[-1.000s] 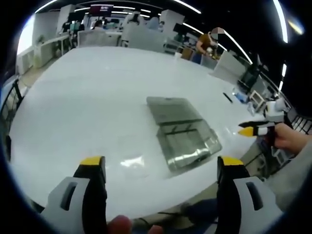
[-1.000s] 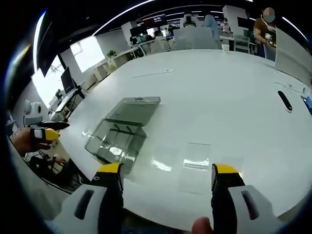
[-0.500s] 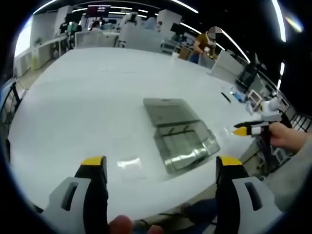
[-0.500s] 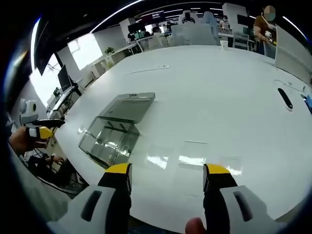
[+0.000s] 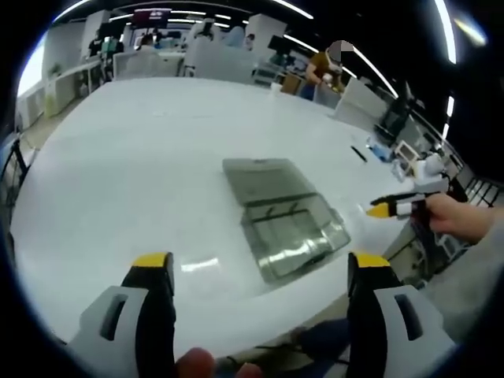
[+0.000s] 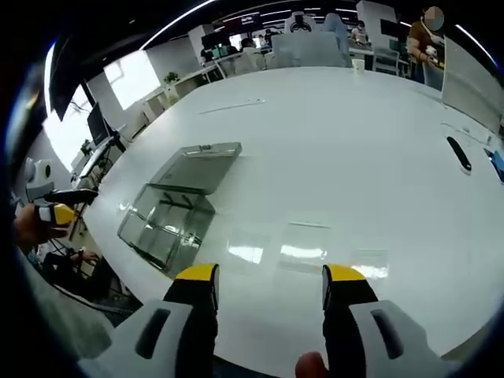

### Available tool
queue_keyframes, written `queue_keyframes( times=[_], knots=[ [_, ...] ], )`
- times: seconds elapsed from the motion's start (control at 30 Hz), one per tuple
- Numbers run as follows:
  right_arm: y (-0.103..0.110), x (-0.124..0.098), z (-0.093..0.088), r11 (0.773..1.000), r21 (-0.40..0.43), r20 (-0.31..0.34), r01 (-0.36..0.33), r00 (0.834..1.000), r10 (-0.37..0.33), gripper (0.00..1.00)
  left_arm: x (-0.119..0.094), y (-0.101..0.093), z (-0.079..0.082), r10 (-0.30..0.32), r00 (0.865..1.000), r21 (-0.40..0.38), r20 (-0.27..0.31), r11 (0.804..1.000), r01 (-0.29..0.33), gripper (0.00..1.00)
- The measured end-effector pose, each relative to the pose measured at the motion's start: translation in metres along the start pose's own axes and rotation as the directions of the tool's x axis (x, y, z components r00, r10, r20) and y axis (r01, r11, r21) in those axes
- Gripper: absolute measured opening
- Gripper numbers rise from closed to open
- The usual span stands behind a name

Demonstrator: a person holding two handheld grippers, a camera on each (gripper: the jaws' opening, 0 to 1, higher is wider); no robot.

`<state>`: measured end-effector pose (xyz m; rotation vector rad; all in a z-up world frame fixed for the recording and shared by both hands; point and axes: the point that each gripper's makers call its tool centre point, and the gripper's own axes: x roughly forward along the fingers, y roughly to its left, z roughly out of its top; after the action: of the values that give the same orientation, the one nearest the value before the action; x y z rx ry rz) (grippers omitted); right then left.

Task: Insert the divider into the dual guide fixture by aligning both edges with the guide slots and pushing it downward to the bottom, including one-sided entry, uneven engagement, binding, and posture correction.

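Left gripper view: my left tool [image 5: 256, 272] hangs released at the bottom, holding nothing, and one clear fixture [image 5: 285, 221] lies mid-frame on the white bench [image 5: 142, 165]. Right gripper view: my right tool [image 6: 269, 285] also spread and bare, one clear divider [image 6: 303, 237] flat just above it.

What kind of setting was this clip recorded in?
Most likely an open-plan office or lab: a large white table up front, rows of desks with monitors behind, and long ceiling strip lights.
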<state>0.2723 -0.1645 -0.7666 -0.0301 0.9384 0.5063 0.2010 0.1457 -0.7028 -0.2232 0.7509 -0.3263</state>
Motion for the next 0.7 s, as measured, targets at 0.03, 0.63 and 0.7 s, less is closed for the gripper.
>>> queue_keyframes(
  times=[0.03,0.63,0.7],
  knots=[
    [-0.001,0.001,0.000,1.000,-0.001,-0.003,0.003,1.000,-0.003,0.49,0.000,0.000,0.000,-0.001,1.000,0.000,0.000,1.000,0.001,0.89],
    [-0.011,0.013,-0.004,1.000,-0.002,-0.055,0.026,0.998,-0.026,0.47,0.008,-0.004,0.000,-0.041,0.999,0.012,-0.011,0.999,0.042,0.88],
    [-0.013,0.016,-0.006,1.000,-0.004,-0.059,0.028,0.998,-0.028,0.47,0.009,-0.005,0.000,-0.045,0.999,0.009,-0.013,0.999,0.045,0.88]
  ],
)
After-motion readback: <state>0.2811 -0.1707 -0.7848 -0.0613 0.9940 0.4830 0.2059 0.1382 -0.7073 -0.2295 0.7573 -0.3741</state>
